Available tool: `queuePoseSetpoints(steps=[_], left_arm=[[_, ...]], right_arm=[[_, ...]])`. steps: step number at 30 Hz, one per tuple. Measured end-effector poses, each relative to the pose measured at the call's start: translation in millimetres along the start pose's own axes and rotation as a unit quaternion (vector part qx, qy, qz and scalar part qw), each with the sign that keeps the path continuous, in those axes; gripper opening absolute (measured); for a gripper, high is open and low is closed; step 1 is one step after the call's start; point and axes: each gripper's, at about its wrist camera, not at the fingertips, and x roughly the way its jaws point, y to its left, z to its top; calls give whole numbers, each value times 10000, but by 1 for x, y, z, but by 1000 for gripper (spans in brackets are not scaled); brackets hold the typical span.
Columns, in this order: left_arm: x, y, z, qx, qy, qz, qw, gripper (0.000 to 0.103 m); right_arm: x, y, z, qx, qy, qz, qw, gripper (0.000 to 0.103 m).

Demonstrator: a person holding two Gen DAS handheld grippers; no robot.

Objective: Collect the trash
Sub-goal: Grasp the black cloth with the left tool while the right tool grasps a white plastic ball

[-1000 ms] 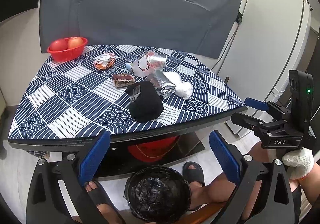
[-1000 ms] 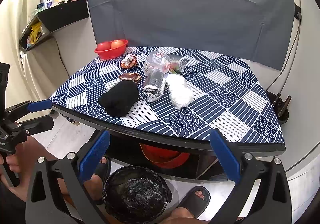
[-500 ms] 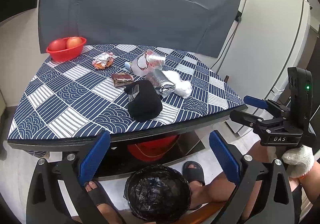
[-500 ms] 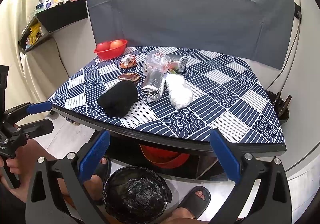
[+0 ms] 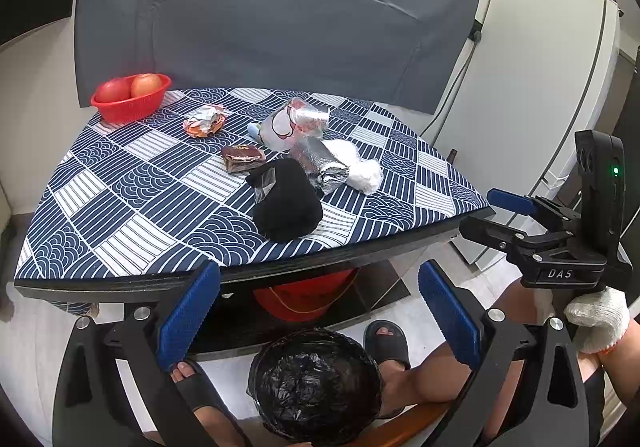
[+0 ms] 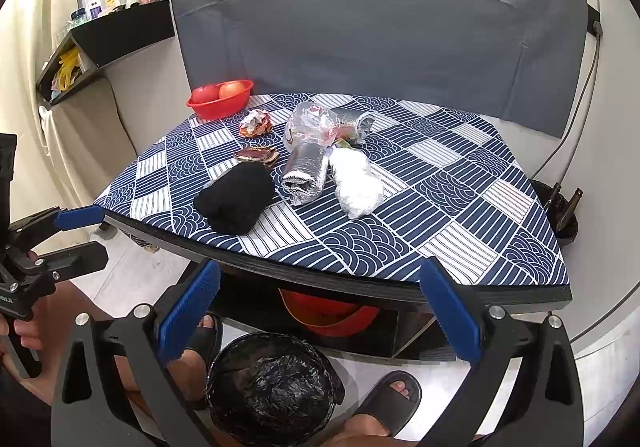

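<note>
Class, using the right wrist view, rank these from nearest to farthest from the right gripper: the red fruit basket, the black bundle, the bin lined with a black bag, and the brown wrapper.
1. Bin: on the floor, just below the right gripper.
2. Black bundle: near table edge, left.
3. Brown wrapper: behind the bundle.
4. Red fruit basket: far left corner.

A: Left gripper [image 5: 318, 321] spread wide and empty above the black-lined bin [image 5: 314, 383] on the floor.

B: On the tablecloth [image 5: 120, 203], a black bundle [image 5: 290, 201] near the front edge touches the foil roll [image 5: 320, 163]. Red fruit basket [image 5: 130, 97] in the far left corner.
</note>
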Motion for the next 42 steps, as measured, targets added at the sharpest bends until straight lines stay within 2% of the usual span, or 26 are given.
queuePoseSetpoints(steps=[12, 21, 28, 34, 42], left_arm=[[7, 1, 4, -49, 26, -9, 10000, 96], [20, 4, 13, -67, 98, -47, 9999, 96], [38, 20, 32, -267, 226, -21, 9994, 96], [59, 48, 49, -699, 377, -107, 9968, 96], [98, 48, 67, -419, 710, -296, 9962, 96]], right_arm=[[5, -4, 6, 41, 23, 1, 10000, 99], [25, -5, 15, 63, 177, 115, 9998, 99], [48, -16, 30, 195, 194, 170, 9995, 99], [63, -36, 48, 470, 107, 222, 9986, 99], [94, -58, 66, 479, 317, 278, 9980, 99]])
